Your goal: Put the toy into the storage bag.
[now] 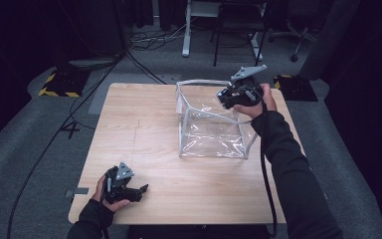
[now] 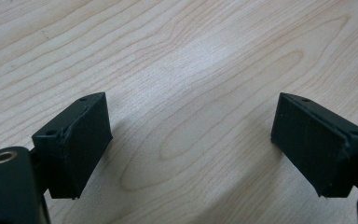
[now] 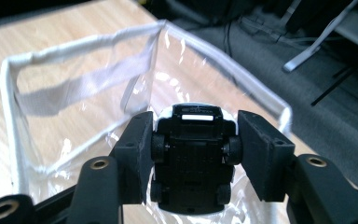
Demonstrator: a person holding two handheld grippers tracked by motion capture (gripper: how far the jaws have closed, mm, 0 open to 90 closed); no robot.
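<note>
Nearest to us in the right gripper view is a small toy car (image 3: 192, 158), seen from its black underside with its wheels showing, clamped between the two black jaws of the right gripper (image 3: 192, 154). We judge it to be light and rigid, a hard plastic body that will not give under the pads, though its smooth sides and free-turning wheels could let it slip or twist if the squeeze eased. Taking it across the flanks, as here, with the pads against the wheels on both sides, seems to us the sound hold; the nose and tail would offer less to press on. The jaws are closed firmly on the car, which hangs just above the open top of a clear plastic bag (image 3: 88, 88) with white edging, standing upright on the wooden table (image 1: 144, 124). The bag looks soft and thin, held in shape only by its trim, so we expect it to buckle or slide if the car or the jaws knock its rim. In the high view the right gripper (image 1: 236, 96) sits at the bag's (image 1: 211, 134) far right corner. The left gripper (image 1: 140, 191) rests low at the near left of the table, well apart from the bag, its jaws standing wide with nothing but bare wood between them.
</note>
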